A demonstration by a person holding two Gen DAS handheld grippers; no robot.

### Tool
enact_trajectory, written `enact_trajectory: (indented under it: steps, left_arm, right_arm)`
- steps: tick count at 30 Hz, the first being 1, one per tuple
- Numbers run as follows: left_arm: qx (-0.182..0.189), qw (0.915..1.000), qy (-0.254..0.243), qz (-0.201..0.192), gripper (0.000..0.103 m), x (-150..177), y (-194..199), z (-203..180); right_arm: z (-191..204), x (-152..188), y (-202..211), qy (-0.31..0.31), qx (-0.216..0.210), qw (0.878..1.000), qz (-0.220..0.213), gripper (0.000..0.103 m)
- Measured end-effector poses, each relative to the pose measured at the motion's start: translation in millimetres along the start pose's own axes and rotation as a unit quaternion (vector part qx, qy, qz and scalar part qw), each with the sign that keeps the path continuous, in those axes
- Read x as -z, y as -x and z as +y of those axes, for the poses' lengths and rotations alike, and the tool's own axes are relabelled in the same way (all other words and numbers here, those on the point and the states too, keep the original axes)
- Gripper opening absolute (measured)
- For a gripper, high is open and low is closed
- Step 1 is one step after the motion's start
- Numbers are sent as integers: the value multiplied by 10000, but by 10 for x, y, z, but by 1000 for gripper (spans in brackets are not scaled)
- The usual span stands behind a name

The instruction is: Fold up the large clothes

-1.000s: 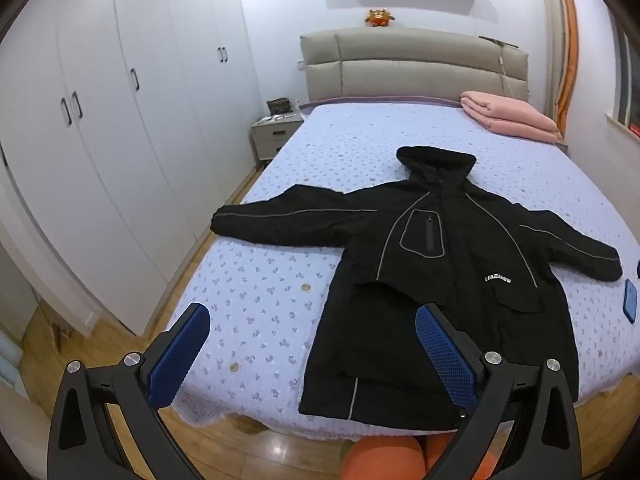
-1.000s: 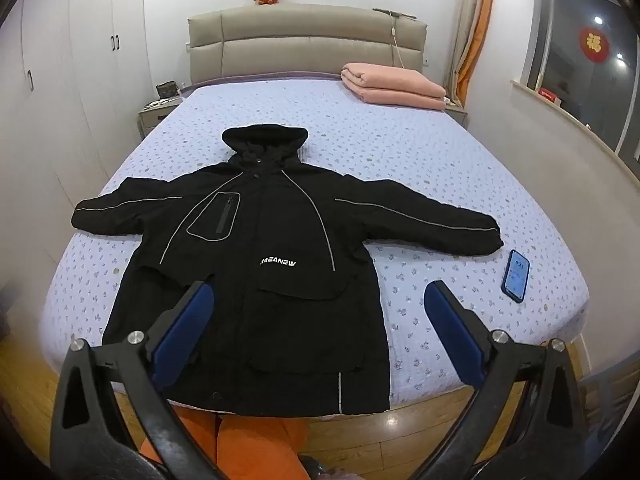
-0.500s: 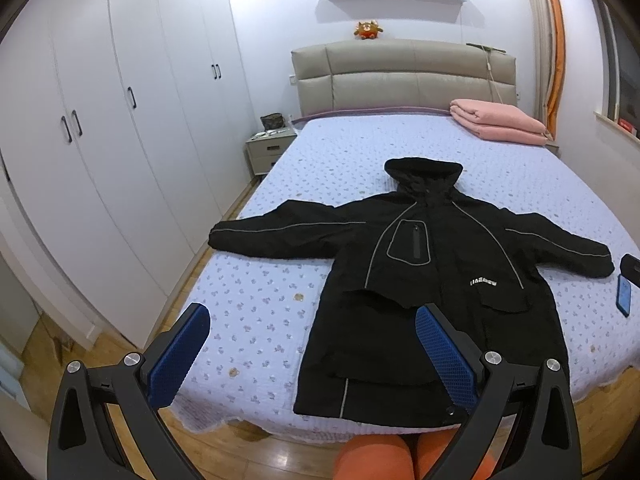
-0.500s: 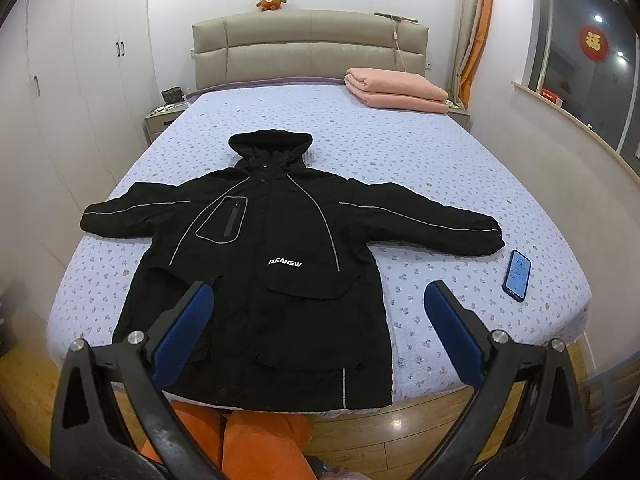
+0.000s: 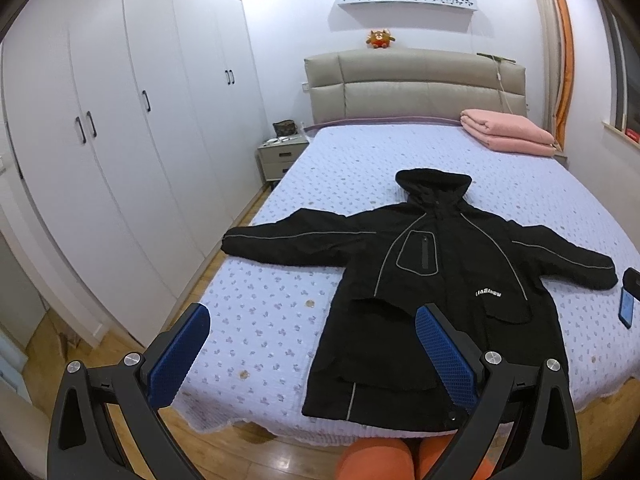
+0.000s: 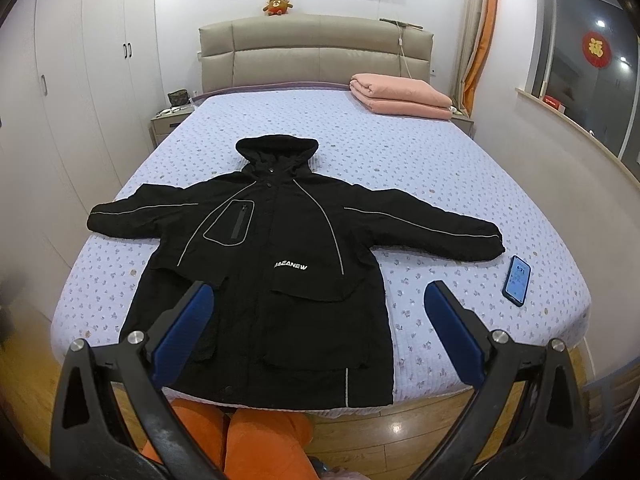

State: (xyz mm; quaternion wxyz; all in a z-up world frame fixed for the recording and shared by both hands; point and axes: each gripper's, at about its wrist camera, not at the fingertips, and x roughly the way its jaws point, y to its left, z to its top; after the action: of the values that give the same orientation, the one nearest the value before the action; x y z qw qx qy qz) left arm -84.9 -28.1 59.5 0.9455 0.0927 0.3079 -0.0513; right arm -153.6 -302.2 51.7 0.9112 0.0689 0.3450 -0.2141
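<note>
A large black hooded jacket (image 5: 436, 280) lies flat and face up on the bed, sleeves spread to both sides, hood toward the headboard, hem at the foot edge. It also shows in the right wrist view (image 6: 280, 264). My left gripper (image 5: 312, 316) is open and empty, held in the air in front of the foot of the bed, left of the jacket's hem. My right gripper (image 6: 318, 292) is open and empty, held above the jacket's lower half.
The bed (image 5: 280, 312) has a lilac dotted cover. A phone (image 6: 517, 280) lies near the jacket's right cuff. A folded pink blanket (image 6: 400, 98) sits by the headboard. White wardrobes (image 5: 120, 140) line the left wall beside a nightstand (image 5: 282, 156). Orange trouser legs (image 6: 248, 440) show below.
Both grippers have pulled back and risen slightly, so the jacket and bed look smaller and lower in view. The jacket has not moved.
</note>
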Motion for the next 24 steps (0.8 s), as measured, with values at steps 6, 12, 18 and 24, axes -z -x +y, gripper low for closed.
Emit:
enact_trajectory:
  steps: [6,12,18,24]
  left_arm:
    - [-23,10000,18,-80,102,5,85,31]
    - [35,9998,8,-178,102,33,202,54]
    - [117,9994,-70,-323,102,61,361,71]
    - [141,9985,-125,-515,102,34,497,110]
  right_arm:
    - [-6,4,60,-58,-29,10000,28,103]
    - [8,38,215,-50,34,9999,-101,103]
    - [27,74,388,-4,241,9994,-242,103]
    - [-10,76,504,-49,390,9985,-388,103]
